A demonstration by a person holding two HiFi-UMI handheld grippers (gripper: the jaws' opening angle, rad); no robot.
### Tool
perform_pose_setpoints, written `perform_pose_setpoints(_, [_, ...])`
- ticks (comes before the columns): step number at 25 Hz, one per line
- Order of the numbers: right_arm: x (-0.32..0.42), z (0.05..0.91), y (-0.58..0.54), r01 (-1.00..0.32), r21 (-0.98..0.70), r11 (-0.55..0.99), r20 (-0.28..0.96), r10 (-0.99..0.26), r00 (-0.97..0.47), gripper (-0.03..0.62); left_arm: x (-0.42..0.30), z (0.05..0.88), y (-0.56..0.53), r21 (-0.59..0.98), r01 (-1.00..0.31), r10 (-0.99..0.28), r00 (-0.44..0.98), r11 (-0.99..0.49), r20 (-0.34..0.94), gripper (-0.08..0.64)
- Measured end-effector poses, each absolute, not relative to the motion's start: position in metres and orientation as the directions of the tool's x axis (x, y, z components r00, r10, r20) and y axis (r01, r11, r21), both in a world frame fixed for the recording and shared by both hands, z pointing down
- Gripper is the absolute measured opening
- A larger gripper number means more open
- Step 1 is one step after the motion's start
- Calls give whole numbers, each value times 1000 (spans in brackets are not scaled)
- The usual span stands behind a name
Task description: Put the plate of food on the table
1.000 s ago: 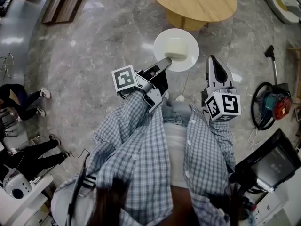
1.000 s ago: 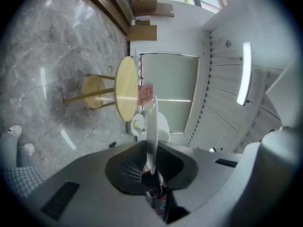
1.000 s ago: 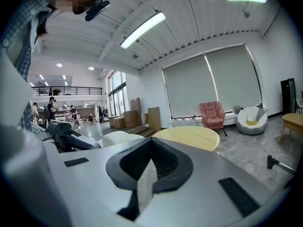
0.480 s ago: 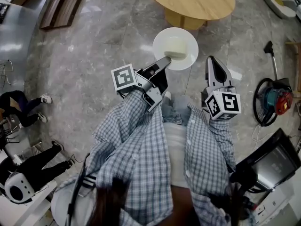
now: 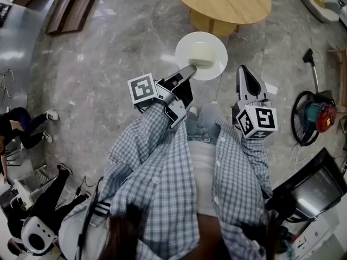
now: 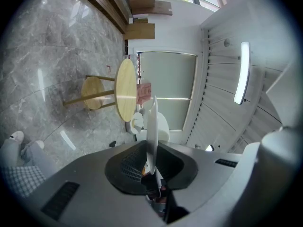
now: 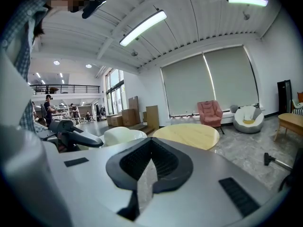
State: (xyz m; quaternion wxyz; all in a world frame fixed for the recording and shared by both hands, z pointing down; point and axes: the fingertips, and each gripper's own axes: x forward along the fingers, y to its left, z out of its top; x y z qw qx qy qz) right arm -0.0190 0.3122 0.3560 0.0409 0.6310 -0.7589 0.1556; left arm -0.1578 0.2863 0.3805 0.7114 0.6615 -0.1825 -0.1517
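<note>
A white plate [image 5: 201,56] carrying a pale cream block of food [image 5: 203,54] hangs level above the marble floor, just short of the round wooden table [image 5: 221,1]. My left gripper [image 5: 187,73] is shut on the plate's near rim. The left gripper view shows the plate edge-on [image 6: 152,126] between the jaws, with the table [image 6: 124,89] beyond. My right gripper [image 5: 244,70] hovers to the right of the plate, apart from it, shut and holding nothing. From the right gripper view, the plate [image 7: 124,135] and the table [image 7: 187,135] lie ahead.
A red and teal machine with a hose [image 5: 314,118] and a black case [image 5: 312,188] sit on the floor at the right. People [image 5: 27,118] stand at the left. Wooden boards [image 5: 70,4] lie at the far left. A pink armchair [image 7: 209,112] stands behind the table.
Both grippers and the plate keep nearly the same place. The people at the left have shifted along the floor.
</note>
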Motion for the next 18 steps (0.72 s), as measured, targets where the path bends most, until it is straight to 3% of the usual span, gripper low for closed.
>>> perform_pose_setpoints(18, [-22, 356, 307, -966, -200, 162, 243, -947, -209, 6, -159, 373, 282, 998, -27, -461, 886, 52, 48, 38])
